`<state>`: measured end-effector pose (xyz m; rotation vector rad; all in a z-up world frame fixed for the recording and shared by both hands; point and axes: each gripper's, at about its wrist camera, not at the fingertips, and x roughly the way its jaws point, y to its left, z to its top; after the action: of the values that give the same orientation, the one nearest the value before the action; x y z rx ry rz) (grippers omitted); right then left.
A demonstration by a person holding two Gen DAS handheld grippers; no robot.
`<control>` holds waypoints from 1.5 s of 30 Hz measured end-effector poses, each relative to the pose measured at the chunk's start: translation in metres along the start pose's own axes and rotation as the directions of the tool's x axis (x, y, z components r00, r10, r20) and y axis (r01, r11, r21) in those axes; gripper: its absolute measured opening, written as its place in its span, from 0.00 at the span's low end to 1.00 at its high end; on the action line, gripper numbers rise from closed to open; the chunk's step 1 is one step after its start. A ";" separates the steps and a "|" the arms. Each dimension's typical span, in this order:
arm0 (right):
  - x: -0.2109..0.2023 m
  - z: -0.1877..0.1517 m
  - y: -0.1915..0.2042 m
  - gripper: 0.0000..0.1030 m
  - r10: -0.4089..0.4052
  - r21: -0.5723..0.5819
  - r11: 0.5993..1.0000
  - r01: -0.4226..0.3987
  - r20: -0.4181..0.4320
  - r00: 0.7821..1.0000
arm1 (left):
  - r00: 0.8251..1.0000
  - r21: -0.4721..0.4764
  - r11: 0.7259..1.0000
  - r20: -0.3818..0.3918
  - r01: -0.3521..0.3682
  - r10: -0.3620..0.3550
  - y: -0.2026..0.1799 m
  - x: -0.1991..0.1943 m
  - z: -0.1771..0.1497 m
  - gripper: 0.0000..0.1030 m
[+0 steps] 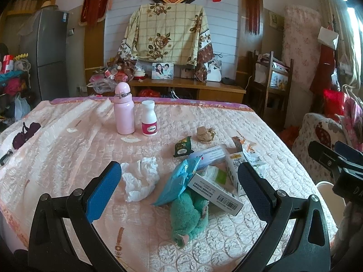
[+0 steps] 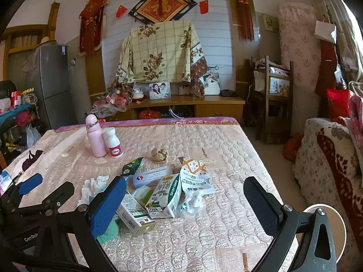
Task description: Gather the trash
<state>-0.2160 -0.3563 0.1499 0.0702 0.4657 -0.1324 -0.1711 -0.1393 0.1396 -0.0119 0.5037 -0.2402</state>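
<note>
Left wrist view shows our left gripper (image 1: 179,182) with its jaws spread wide, holding nothing, above a bed (image 1: 68,154) covered with a pink quilted cover. Between the two blue pads lies most of the trash: a crumpled white tissue (image 1: 140,180) just inside the left pad, a blue plastic wrapper (image 1: 178,184) in the middle, and a white box with a barcode (image 1: 215,192) resting partly on a green plush toy (image 1: 188,217). A milk carton (image 1: 234,170) lies just beside the right pad; we cannot tell if they touch. Farther from the jaws we see a dark green snack packet (image 1: 183,147), a crumpled brown paper ball (image 1: 205,133), and a torn white bag (image 1: 251,153). Behind them stand a pink bottle (image 1: 123,110) and a white pill bottle (image 1: 149,117), both upright and next to each other.

Right wrist view shows our right gripper (image 2: 185,200) also wide open and empty. The milk carton (image 2: 164,196) and the torn white bag (image 2: 196,176) lie between its pads, closer to the left pad. The barcode box (image 2: 133,214) is just beside that left pad, partly hidden by it. At the lower right, past the bed edge, a round white bin (image 2: 340,229) shows behind the right finger.
</note>
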 end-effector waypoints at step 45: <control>0.023 -0.017 0.000 1.00 0.016 -0.007 1.000 -0.016 -0.112 0.994 | 0.997 -0.016 0.999 -0.069 -0.037 0.036 0.011 0.019 -0.014 0.99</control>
<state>-0.2026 -0.3573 0.1245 0.0739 0.5773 -0.1111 -0.1588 -0.1325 0.1175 -0.0113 0.5741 -0.2008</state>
